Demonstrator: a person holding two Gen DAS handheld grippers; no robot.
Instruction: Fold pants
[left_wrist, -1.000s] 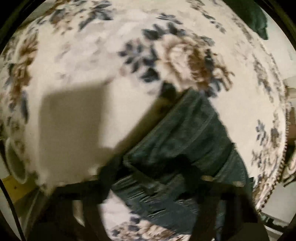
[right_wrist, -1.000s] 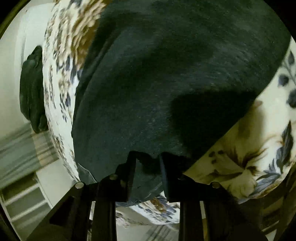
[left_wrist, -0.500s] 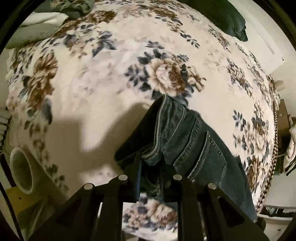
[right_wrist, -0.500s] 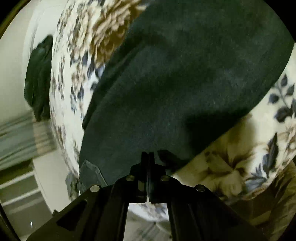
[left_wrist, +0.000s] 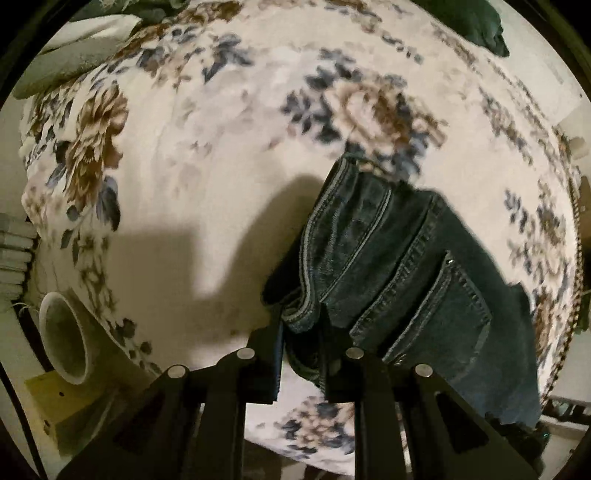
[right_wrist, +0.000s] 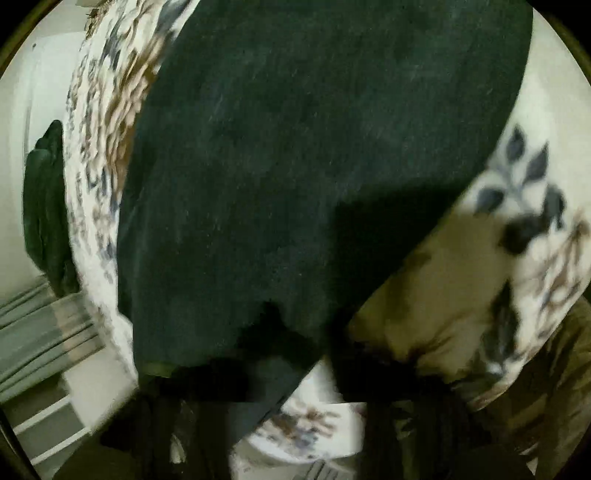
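Denim jeans (left_wrist: 399, 273), one pair, on one floral blanket (left_wrist: 192, 177). One left gripper (left_wrist: 301, 347), jaws clamping the bunched waistband. One right gripper (right_wrist: 295, 373), blurred over dark cloth; jaw state cannot be told. One dark green cushion (right_wrist: 44, 206) at left.

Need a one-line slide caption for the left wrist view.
Left tool grips the waistband of dark jeans lying on a floral blanket.
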